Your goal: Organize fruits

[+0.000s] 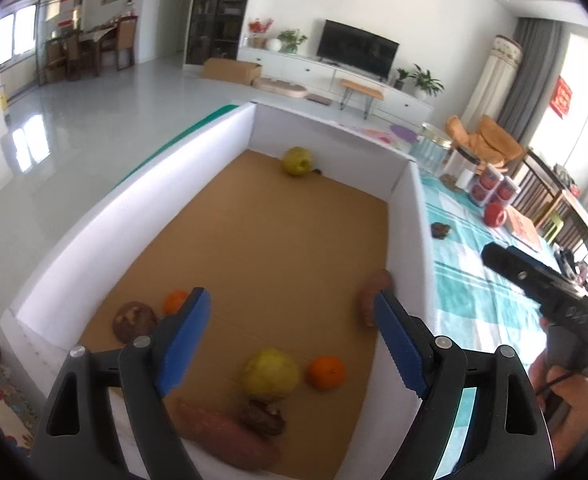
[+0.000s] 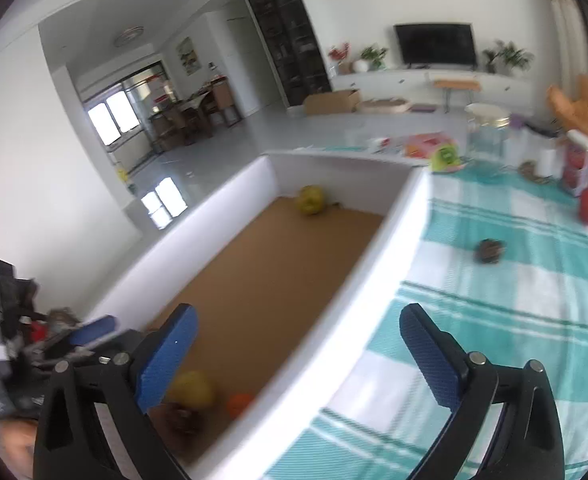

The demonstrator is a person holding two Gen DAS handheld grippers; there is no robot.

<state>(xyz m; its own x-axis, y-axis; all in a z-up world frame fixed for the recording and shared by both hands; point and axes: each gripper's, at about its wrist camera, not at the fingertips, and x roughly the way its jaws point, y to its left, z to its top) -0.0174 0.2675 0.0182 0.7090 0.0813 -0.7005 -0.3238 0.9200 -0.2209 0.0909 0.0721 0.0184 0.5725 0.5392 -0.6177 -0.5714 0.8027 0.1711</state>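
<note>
A: L gripper (image 1: 290, 340) is being held w/ its blue pads spread wide, nothing pinched btwn them. It's being aimed down into the white box (image 1: 126, 216). R gripper (image 2: 297, 360) is likewise being held wide apart and empty, straddling the box's right wall.

B: Fruit?

A: Near end of the box: a pear (image 1: 270, 374) and an orange (image 1: 326, 372) are being seen side by side, w/ a sweet potato (image 1: 222, 436) and a walnut-like lump (image 1: 262, 416) just in front. A 2nd orange (image 1: 174, 300) is being seen by the box's left wall, another pear (image 1: 297, 161) at its far wall.

B: Outside the box?

A: One dark lump (image 2: 490, 251) is being left on the checked cloth (image 2: 493, 340), right of the box.

B: Risks?

A: Probably crowding: the near cluster is being packed tight, so neighbours could get knocked when one piece is gripped. R's view is being blurred too, so the wall could get clipped.
</note>
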